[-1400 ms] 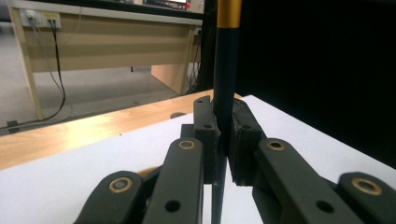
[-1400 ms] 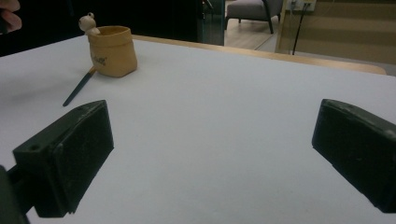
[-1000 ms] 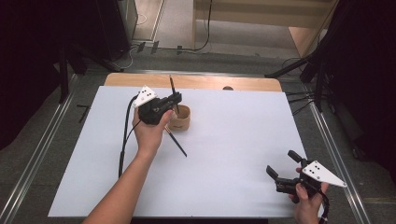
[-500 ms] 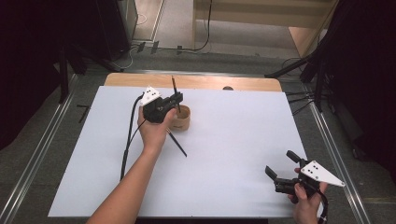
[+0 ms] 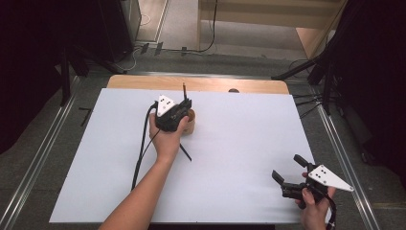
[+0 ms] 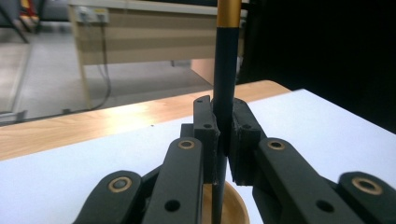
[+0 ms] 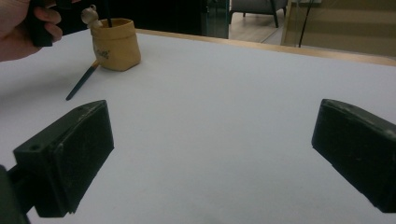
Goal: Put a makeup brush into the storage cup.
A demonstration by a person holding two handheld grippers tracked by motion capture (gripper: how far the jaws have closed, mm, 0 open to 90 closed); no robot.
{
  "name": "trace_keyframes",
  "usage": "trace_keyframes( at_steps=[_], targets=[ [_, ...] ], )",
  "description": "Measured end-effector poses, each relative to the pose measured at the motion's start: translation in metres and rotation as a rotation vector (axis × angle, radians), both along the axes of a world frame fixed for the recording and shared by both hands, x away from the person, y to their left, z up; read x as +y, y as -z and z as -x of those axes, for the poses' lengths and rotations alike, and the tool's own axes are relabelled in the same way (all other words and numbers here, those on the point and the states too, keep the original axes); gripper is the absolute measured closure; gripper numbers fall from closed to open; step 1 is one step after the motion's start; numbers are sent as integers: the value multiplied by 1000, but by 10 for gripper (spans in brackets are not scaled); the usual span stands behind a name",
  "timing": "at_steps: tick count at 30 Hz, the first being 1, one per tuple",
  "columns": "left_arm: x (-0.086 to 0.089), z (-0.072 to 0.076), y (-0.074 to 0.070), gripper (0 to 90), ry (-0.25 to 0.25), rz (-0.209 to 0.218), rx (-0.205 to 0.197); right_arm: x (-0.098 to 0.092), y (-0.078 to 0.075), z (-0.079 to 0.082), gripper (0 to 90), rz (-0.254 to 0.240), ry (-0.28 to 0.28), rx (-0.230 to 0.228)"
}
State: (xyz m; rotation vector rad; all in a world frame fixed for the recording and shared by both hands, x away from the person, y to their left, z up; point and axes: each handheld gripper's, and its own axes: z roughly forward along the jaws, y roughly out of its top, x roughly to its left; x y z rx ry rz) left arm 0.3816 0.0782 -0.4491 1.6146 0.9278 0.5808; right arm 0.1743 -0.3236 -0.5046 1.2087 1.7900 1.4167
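Since the earlier frame the left gripper (image 5: 184, 106) has carried its pencil (image 6: 223, 84) forward and down — the tip now stands inside the small yellow pot (image 7: 115, 44), directly beneath the jaws. Those jaws are clenched on the dark shaft below its gold band. Thin, stiff and light, the pencil looks slick-lacquered, so a mid-shaft hold suits it best. A second pencil (image 5: 185, 151) lies on the white sheet (image 5: 249, 143) just behind the left gripper. Well apart, the right gripper (image 5: 288, 173) rests released — nothing between its pads.

A lab: white-topped table (image 5: 230, 167) between black curtains (image 5: 378, 72).
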Motion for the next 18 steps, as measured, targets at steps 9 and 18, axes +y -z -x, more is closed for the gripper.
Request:
trace_keyframes(
  at_steps=[9, 18],
  targets=[
    [-18, 10, 7, 844, -137, -22, -16, -1, 0, 1, 0, 0, 2, -1],
    [-30, 15, 19, 844, -177, -75, -17, -2, 1, 0, 0, 0, 4, 1]
  ],
)
